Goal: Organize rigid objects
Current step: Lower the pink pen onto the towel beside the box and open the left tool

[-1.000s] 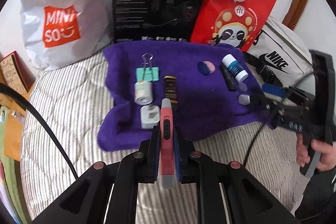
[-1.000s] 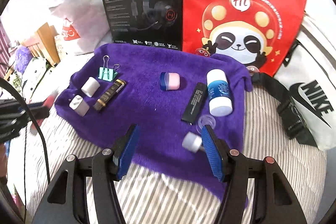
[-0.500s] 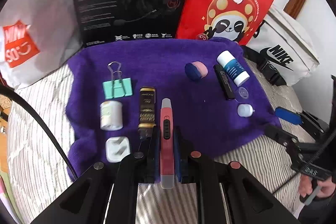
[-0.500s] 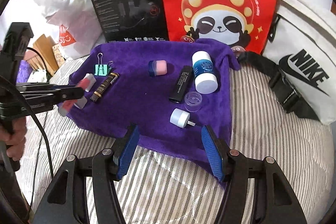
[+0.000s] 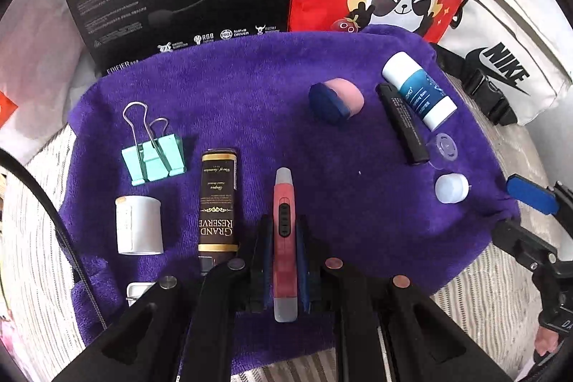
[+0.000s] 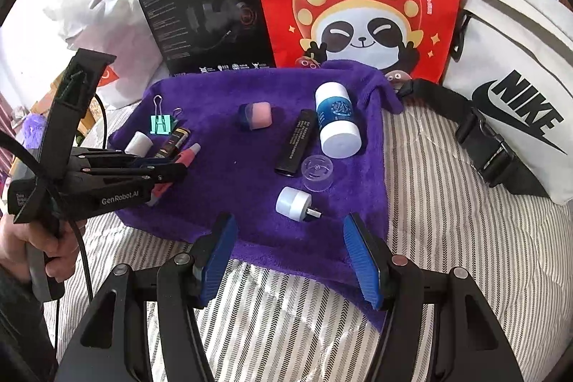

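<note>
Half sorted, I'd say: the red utility knife (image 5: 284, 231) is going in beside the brown Grand Reserve tube (image 5: 217, 203), white roll (image 5: 138, 230) and teal binder clip (image 5: 154, 158) on the purple towel (image 5: 250, 88). The left gripper (image 5: 283, 260) is pinched tight on the knife. The right gripper (image 6: 290, 260) is wide open and empty, hovering near the white plug cap (image 6: 294, 203), with the right-side bits looking unsorted.

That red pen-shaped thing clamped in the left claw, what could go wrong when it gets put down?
The red utility knife is held by the left gripper right beside the brown Grand Reserve tube; lowering it carelessly could nudge that tube. On the soft purple towel it may also settle crooked. The right gripper hangs open near the small white plug, which a stray move could knock away.
</note>
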Action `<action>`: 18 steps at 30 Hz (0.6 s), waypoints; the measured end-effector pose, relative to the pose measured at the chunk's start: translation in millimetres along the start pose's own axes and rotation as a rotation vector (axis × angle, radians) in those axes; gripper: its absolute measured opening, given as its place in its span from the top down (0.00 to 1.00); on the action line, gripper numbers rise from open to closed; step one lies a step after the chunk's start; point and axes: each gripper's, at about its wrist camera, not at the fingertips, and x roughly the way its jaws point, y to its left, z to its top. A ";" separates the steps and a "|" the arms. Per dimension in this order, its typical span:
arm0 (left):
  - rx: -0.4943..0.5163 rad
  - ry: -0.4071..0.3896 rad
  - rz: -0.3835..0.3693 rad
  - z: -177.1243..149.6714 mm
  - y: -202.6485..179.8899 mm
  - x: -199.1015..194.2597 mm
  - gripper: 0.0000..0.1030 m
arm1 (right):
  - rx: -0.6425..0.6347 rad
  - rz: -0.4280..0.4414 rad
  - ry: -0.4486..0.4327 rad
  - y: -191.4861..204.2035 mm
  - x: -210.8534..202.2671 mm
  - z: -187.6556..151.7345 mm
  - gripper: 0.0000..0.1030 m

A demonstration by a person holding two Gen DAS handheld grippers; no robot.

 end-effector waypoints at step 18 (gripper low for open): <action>-0.039 0.036 -0.032 -18.4 -9.4 -16.9 0.61 | 0.025 0.000 0.022 -6.0 6.2 -5.3 0.38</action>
